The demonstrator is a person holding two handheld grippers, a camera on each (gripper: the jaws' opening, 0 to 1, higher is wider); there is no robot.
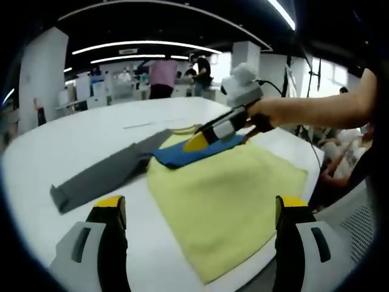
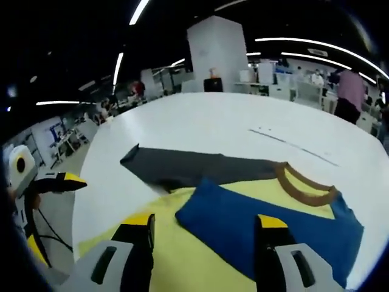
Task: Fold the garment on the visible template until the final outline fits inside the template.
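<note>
step: mid-fold, blue garment (image 2: 267, 228) on yellow template (image 1: 225, 194), grey sleeve (image 1: 100, 173) hanging off | right gripper (image 1: 200, 141) at the blue cloth, can't tell its state | left gripper (image 1: 197, 210) wide open, holding nothing | next: probably tuck sleeve in

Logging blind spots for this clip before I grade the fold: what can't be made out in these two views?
- Template outline: not identifiable in either view; yellow cloth covers the table.
- Blue garment: lower part hidden behind the right claw in the right gripper view.
- Right claw's grip on the garment: tips too small in the left gripper view.
- Left claw: open, holding nothing.
</note>
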